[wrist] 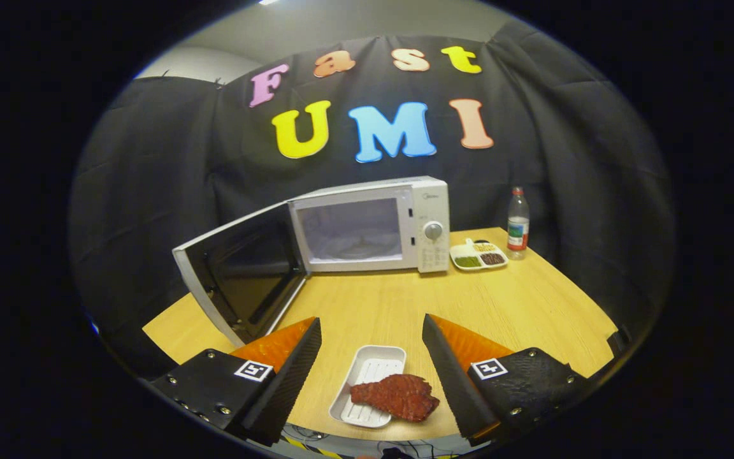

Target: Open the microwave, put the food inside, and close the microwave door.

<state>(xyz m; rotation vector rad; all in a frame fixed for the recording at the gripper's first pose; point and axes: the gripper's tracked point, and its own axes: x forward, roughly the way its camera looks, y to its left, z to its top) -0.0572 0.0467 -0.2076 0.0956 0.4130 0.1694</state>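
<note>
Straddling meat w/ spread gripper, microwave door ajar.

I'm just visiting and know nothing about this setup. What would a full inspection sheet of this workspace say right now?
Surface: wooden table, light grain, bare in the middle.
Job's things: microwave at the back, its door swung wide open, cavity lit. Red meat slab lies partly on a white ridged tray, between the fingers.
Clutter: divided food plate and plastic bottle beside the microwave.
Grippers: gripper open, fingers spread either side of the tray, touching nothing.
Cables: thin dark wires below the table's near edge.
Surroundings: black cloth wall, pale ceiling above.
</note>
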